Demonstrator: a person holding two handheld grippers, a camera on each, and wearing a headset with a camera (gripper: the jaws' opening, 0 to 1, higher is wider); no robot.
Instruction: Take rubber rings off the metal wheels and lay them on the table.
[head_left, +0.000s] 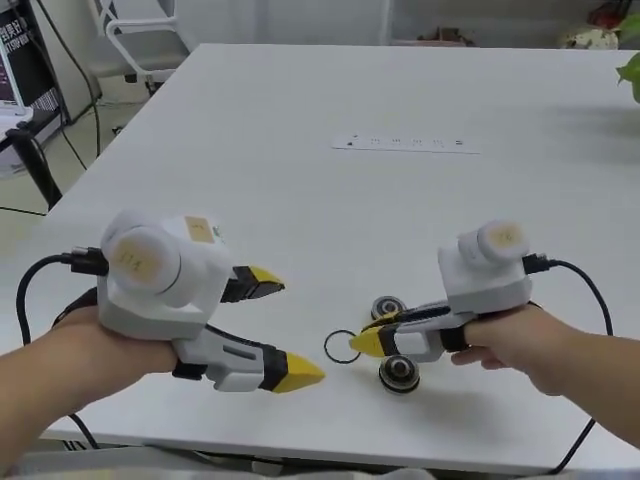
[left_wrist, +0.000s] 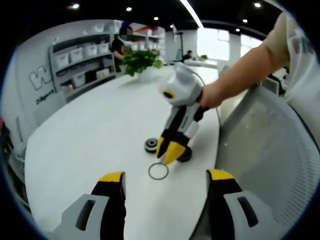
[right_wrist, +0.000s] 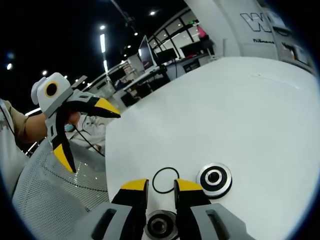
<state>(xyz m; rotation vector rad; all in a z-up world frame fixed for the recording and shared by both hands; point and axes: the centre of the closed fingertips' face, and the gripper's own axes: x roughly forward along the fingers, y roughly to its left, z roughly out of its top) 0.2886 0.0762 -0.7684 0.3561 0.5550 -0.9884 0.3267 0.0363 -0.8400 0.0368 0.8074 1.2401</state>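
A loose black rubber ring (head_left: 326, 347) lies flat on the white table (head_left: 300, 150), just ahead of my right gripper (head_left: 366, 341). That gripper's jaws stand a narrow gap apart with nothing between them, and the ring (right_wrist: 165, 167) lies just past their tips. One metal wheel (head_left: 388, 307) sits behind the right gripper, and a second wheel (head_left: 399, 373) sits under it near the front edge. My left gripper (head_left: 285, 325) hovers to the left of the ring, wide open and empty. In the left gripper view the ring (left_wrist: 149, 171) lies ahead between its jaws.
A flat white strip (head_left: 405, 143) lies mid-table. An office chair (head_left: 140, 40) stands beyond the far left corner, and a plant (head_left: 630, 70) at the right edge. The table's front edge runs just below both grippers.
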